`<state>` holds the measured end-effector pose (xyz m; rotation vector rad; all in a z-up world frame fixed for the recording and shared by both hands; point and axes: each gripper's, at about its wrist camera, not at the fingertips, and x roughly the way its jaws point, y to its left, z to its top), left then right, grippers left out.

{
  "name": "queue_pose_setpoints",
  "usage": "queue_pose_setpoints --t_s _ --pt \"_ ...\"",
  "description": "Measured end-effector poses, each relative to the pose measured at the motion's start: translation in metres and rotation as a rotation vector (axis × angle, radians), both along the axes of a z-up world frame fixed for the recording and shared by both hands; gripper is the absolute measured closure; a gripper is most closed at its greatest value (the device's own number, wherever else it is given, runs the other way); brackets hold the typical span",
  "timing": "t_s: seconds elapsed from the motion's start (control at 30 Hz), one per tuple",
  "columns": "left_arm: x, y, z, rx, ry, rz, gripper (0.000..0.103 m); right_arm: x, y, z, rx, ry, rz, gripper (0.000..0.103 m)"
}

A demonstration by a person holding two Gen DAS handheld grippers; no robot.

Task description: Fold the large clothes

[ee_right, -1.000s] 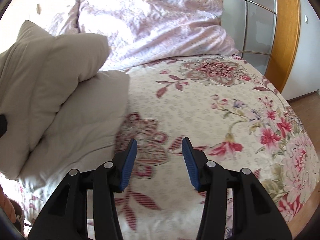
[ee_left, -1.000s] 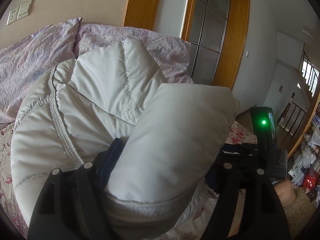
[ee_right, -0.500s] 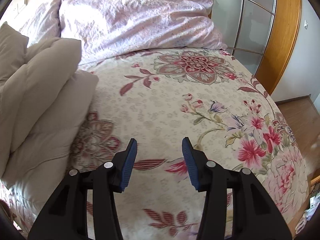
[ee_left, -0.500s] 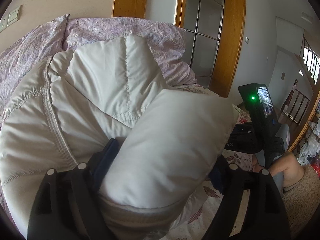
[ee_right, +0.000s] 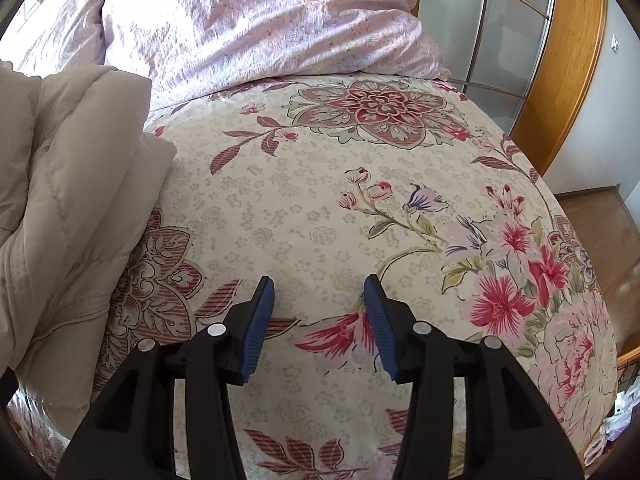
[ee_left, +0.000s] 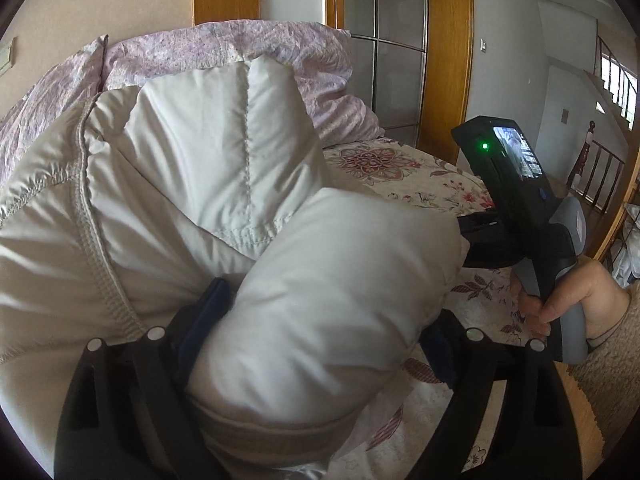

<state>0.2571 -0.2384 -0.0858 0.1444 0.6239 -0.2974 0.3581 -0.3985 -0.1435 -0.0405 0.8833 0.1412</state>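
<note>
Two tools are in view. Low in the left wrist view, the left tool [ee_left: 316,340] has its jaws opening around a puffy fold of the cream padded jacket [ee_left: 172,184]; its left blue pad [ee_left: 206,312] still lies against the fabric, while the right pad is mostly hidden behind the bulge. That jacket fills the left and centre of the frame, heaped on the bed. At the right edge a hand [ee_left: 568,300] grips the right tool's handle. In the right wrist view, the right tool [ee_right: 320,320] hangs partly spread with nothing between its pads, above the floral bedspread [ee_right: 320,184]. Lilac pillows [ee_right: 260,20] lie at the top, the jacket along the left edge.
</note>
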Motion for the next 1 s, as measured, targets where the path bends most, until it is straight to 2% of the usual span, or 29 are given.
queue_pose_setpoints --t_s 0.13,0.23,0.3,0.47,0.6,0.73,0.9,1.0 --pt "-0.015 0.0 0.011 0.049 -0.05 0.004 0.016 -0.002 0.002 0.004 -0.003 0.001 0.013 0.054" --pt "-0.033 0.005 0.025 0.088 -0.101 -0.007 0.015 -0.012 0.008 0.024 -0.007 -0.063 0.027 0.054" --pt "-0.043 0.012 0.034 0.086 -0.108 -0.01 0.015 -0.02 0.012 0.045 0.008 -0.117 0.031 0.054" --pt "-0.058 0.037 0.056 0.03 -0.096 -0.002 0.015 -0.041 0.035 0.104 0.044 -0.254 0.095 0.054" --pt "-0.06 0.048 0.067 -0.052 -0.063 -0.026 0.012 -0.057 0.058 0.136 0.039 -0.345 0.155 0.054" --pt "-0.061 0.039 0.065 -0.089 -0.054 -0.066 0.003 -0.064 0.063 0.15 0.025 -0.379 0.149 0.054" --pt "-0.061 0.035 0.077 -0.176 -0.049 -0.108 0.002 -0.066 0.05 0.153 0.017 -0.373 0.104 0.054" --pt "-0.07 0.035 0.086 -0.187 -0.079 -0.151 0.002 -0.068 0.042 0.153 0.013 -0.369 0.082 0.054"
